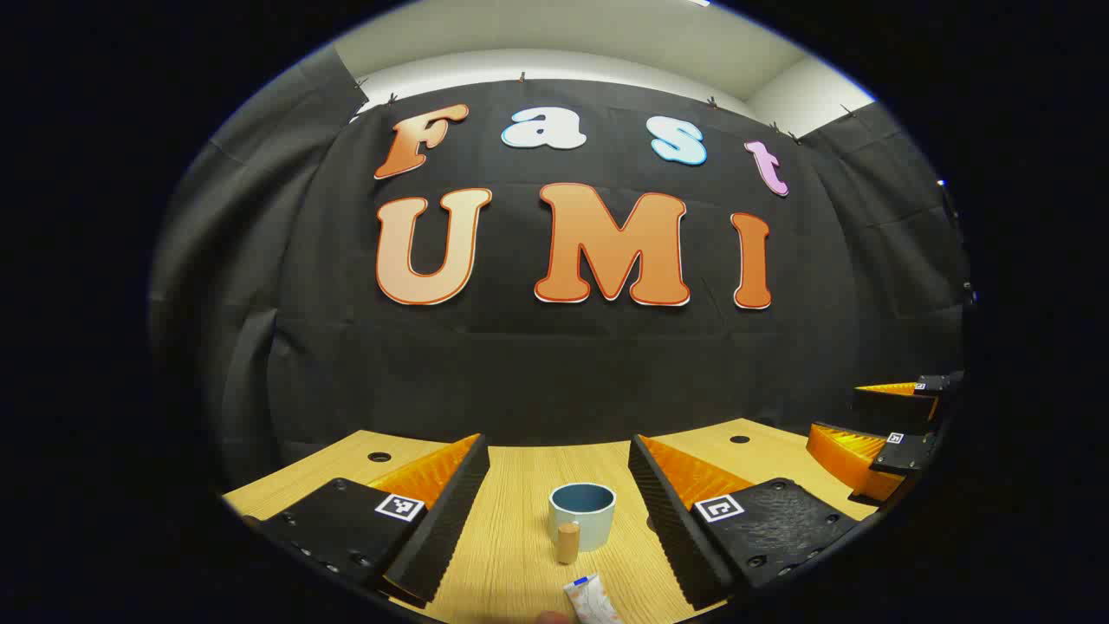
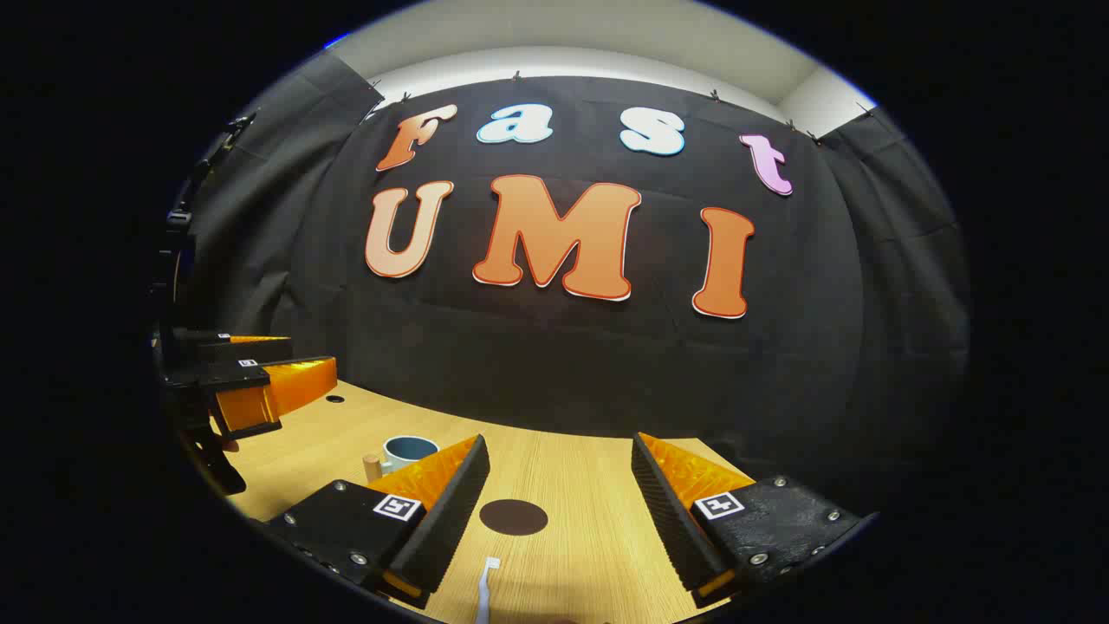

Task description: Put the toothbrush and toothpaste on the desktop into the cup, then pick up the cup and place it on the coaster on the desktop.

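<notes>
A pale blue cup point(image 1: 581, 513) with a dark inside stands upright on the wooden desktop point(image 1: 511, 555), ahead of my left gripper point(image 1: 559, 446). Its fingers are open and hold nothing. The toothpaste tube point(image 1: 593, 601) lies close below, with a short wooden peg point(image 1: 568, 542) upright between it and the cup. My right gripper point(image 2: 556, 444) is open and holds nothing. A white toothbrush point(image 2: 483, 591) lies near its fingers, and the dark round coaster point(image 2: 513, 516) sits just beyond. The cup point(image 2: 407, 450) and the peg point(image 2: 372, 466) stand to the left there.
The right gripper point(image 1: 853, 416) hovers at the right edge of the left gripper view. The left gripper point(image 2: 308, 354) hangs over the desk's left side in the right gripper view. Small round holes point(image 1: 379, 456) mark the desktop near its back edge, under the black cloth wall.
</notes>
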`<state>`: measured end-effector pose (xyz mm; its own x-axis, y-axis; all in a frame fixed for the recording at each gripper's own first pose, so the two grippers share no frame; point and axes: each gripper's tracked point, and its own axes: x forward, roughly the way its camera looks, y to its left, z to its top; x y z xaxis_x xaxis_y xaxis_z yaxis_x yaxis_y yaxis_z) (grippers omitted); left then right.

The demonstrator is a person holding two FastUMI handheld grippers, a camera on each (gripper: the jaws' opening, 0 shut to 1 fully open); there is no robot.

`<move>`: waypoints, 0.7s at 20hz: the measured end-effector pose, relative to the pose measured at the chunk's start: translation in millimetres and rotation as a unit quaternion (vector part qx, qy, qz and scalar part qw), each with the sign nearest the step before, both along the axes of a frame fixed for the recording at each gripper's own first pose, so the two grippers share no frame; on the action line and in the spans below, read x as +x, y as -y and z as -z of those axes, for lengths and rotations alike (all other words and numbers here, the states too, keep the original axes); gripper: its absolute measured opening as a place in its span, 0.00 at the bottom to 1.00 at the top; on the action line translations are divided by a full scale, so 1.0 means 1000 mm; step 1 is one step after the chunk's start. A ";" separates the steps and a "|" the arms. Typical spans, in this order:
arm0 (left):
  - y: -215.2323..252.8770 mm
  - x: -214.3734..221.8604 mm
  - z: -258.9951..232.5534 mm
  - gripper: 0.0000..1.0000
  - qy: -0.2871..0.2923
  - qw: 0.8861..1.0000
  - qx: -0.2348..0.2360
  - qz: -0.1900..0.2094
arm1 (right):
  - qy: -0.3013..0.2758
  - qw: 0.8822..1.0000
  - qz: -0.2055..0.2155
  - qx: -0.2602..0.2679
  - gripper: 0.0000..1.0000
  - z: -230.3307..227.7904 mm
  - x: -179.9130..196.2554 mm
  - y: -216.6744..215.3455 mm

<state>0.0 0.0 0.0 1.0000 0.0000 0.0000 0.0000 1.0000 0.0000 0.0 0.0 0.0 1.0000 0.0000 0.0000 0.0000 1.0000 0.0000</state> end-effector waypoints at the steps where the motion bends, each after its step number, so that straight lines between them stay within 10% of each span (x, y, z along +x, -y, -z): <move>1: 0.001 0.000 -0.001 0.97 0.000 1.000 0.000 0.001 | -0.001 1.000 -0.001 0.003 0.99 0.001 0.000 -0.001; 14: -0.001 -0.003 0.003 0.97 -0.003 1.000 0.005 -0.003 | -0.014 1.000 0.000 0.010 0.99 0.004 -0.001 -0.002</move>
<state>-3.0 0.7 -3.2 1.0000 0.0052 -0.0058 -0.0051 0.9999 0.0106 -0.8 2.1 -4.3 0.9996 -0.0007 -0.0281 0.0013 0.9998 0.0208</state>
